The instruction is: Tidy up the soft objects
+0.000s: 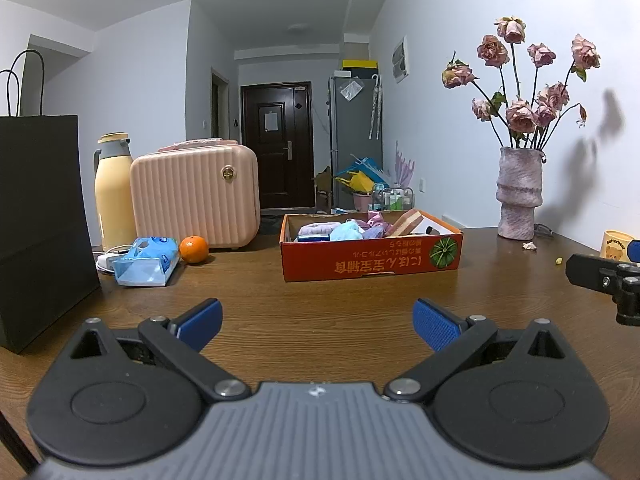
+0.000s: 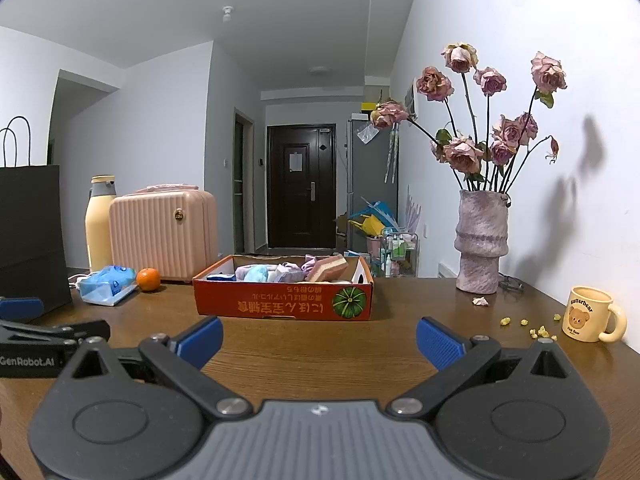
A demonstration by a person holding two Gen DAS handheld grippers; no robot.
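Note:
A red cardboard box (image 1: pixel 372 261) (image 2: pixel 284 300) with a pumpkin picture stands on the wooden table, holding soft cloths in purple, blue and white (image 1: pixel 348 230) (image 2: pixel 268 273) and a pink-and-tan sponge (image 1: pixel 408 222) (image 2: pixel 327 268). A blue tissue pack (image 1: pixel 146 260) (image 2: pixel 106 280) lies left of the box. My left gripper (image 1: pixel 318 324) is open and empty, low over the table in front of the box. My right gripper (image 2: pixel 319 338) is open and empty too, also short of the box. Each gripper shows at the edge of the other's view.
A black paper bag (image 1: pixel 40 220) (image 2: pixel 30 232) stands at the left. An orange (image 1: pixel 193 249) (image 2: pixel 148 279), a pink case (image 1: pixel 196 196) and a yellow flask (image 1: pixel 114 192) sit behind the tissue pack. A vase of dried roses (image 1: pixel 519 192) (image 2: pixel 481 240), a bear mug (image 2: pixel 592 314) and yellow crumbs (image 2: pixel 528 326) are at the right.

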